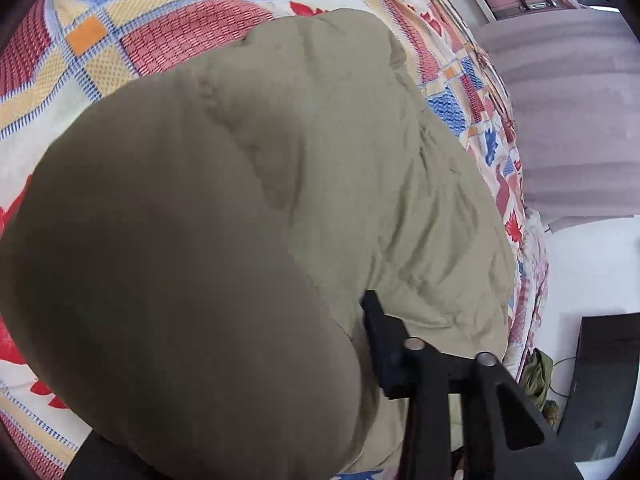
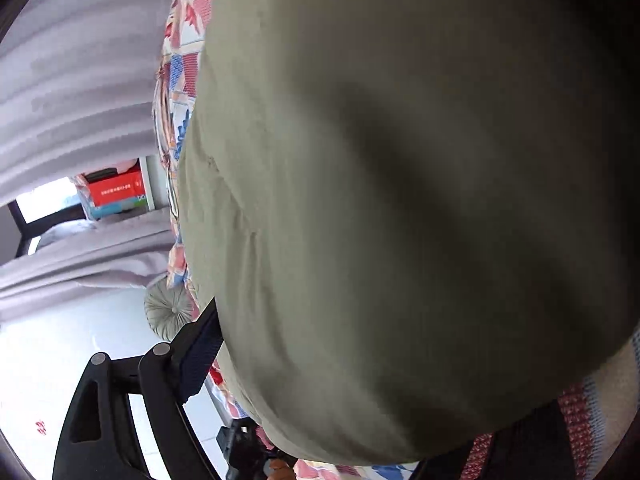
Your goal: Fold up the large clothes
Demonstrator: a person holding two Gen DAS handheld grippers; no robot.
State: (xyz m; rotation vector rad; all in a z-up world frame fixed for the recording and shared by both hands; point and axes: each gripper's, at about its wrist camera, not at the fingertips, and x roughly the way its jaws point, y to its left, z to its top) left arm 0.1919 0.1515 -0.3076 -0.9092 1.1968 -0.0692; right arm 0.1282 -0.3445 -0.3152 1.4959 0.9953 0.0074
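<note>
A large khaki garment (image 1: 280, 200) lies on a patterned bedspread (image 1: 160, 32) and fills most of both views. In the left wrist view a fold of it drapes over my left gripper (image 1: 360, 320); only the right finger (image 1: 384, 344) shows, pressed against the cloth, and the left finger is hidden under the fold. In the right wrist view the same garment (image 2: 360, 200) hangs close over my right gripper (image 2: 224, 344); only the left finger (image 2: 200, 356) shows, against the cloth, and the other is covered.
Grey curtains (image 1: 568, 120) hang beyond the bed's edge. A white floor (image 2: 60, 352) lies below, with a round grey cushion (image 2: 168, 312) and a dark flat object (image 1: 604, 380). Red boxes (image 2: 116, 190) sit on a shelf. The left gripper also shows low in the right wrist view (image 2: 248, 452).
</note>
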